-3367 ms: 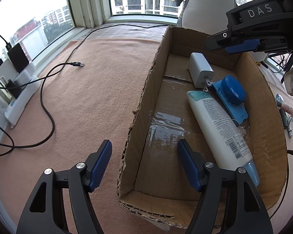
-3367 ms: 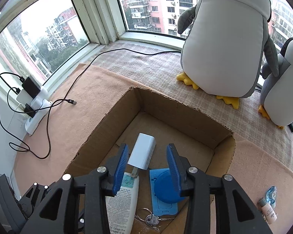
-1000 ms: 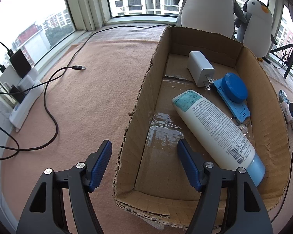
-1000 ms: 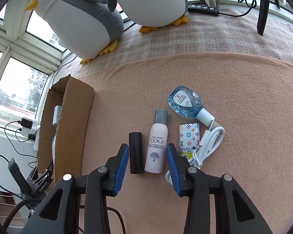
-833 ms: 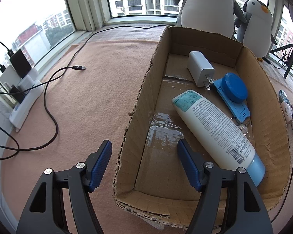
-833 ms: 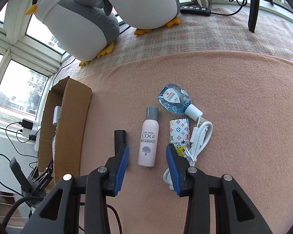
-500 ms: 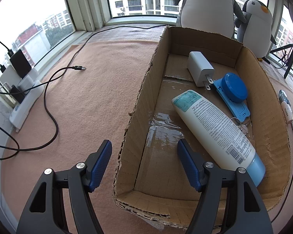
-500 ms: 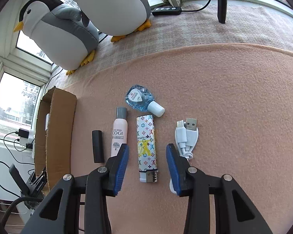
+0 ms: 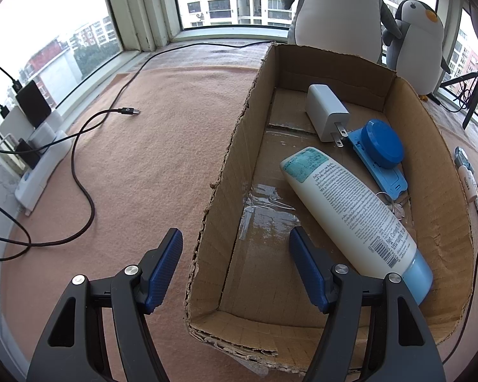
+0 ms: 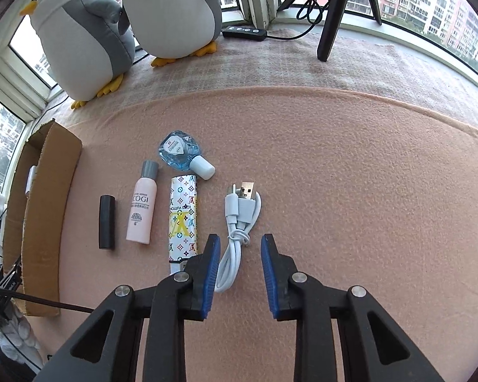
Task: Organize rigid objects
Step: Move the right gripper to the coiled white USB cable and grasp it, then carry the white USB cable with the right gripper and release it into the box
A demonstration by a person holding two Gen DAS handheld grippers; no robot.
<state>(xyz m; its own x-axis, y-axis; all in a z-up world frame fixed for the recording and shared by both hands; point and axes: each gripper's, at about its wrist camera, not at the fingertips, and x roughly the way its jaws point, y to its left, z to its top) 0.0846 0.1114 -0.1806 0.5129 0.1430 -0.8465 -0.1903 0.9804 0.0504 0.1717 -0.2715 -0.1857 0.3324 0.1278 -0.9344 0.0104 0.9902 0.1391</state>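
My right gripper (image 10: pixel 240 254) points down at the peach mat, its jaws closing around a coiled white USB cable (image 10: pixel 242 210); the pads stand apart from the cable. Left of it lie a patterned lighter (image 10: pixel 182 216), a pink COGI bottle (image 10: pixel 141 207), a black cylinder (image 10: pixel 107 221) and a small blue dropper bottle (image 10: pixel 181 154). My left gripper (image 9: pixel 235 254) is open, straddling the left wall of the cardboard box (image 9: pixel 226 172) without touching it. Inside the box lie a white charger (image 9: pixel 325 116), a blue round-lidded case (image 9: pixel 382 148), a white lotion bottle (image 9: pixel 350 213) and keys (image 9: pixel 395 205).
Two plush penguins (image 10: pixel 127 28) stand at the window behind the box. A black cable (image 9: pixel 79 146) runs over the mat to a power strip (image 9: pixel 41 165) at the left. A tripod leg (image 10: pixel 331 16) and a remote switch (image 10: pixel 243 33) sit at the back right.
My right gripper has swung rightward along the row, from over the pink bottle to over the white cable, and its jaws have narrowed. The left gripper and the box contents are unchanged.
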